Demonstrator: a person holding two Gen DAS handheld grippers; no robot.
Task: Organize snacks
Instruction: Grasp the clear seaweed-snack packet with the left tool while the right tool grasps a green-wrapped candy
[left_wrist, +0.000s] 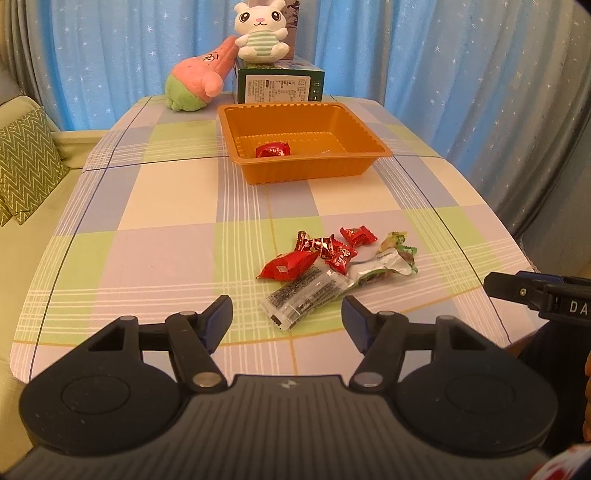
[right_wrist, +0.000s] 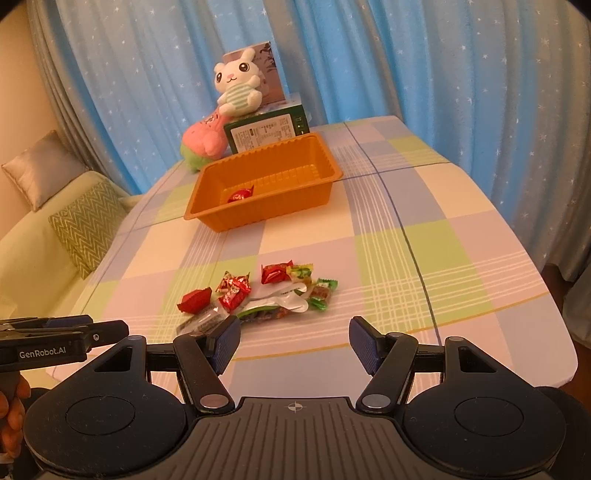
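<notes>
A heap of wrapped snacks (left_wrist: 332, 266) (right_wrist: 258, 299) lies on the checked tablecloth near the front edge: red candies, a clear long packet (left_wrist: 303, 295) and green-edged packets (right_wrist: 321, 293). Farther back stands an orange tray (left_wrist: 354, 166) (right_wrist: 266, 214) holding one red candy (left_wrist: 273, 150) (right_wrist: 241, 195). My left gripper (left_wrist: 287, 317) hovers open just short of the clear packet, nothing between its fingers. My right gripper (right_wrist: 294, 341) is open too, a little right of and nearer than the heap. Each gripper shows at the edge of the other's view.
Behind the tray are a green box (left_wrist: 280, 83) (right_wrist: 266, 133), a white rabbit plush (left_wrist: 260, 31) (right_wrist: 236, 90) on it and a pink-green plush (left_wrist: 195, 81) (right_wrist: 203, 142). A sofa with a zigzag cushion (left_wrist: 26, 166) (right_wrist: 88, 225) runs along the left. Blue starred curtains hang behind.
</notes>
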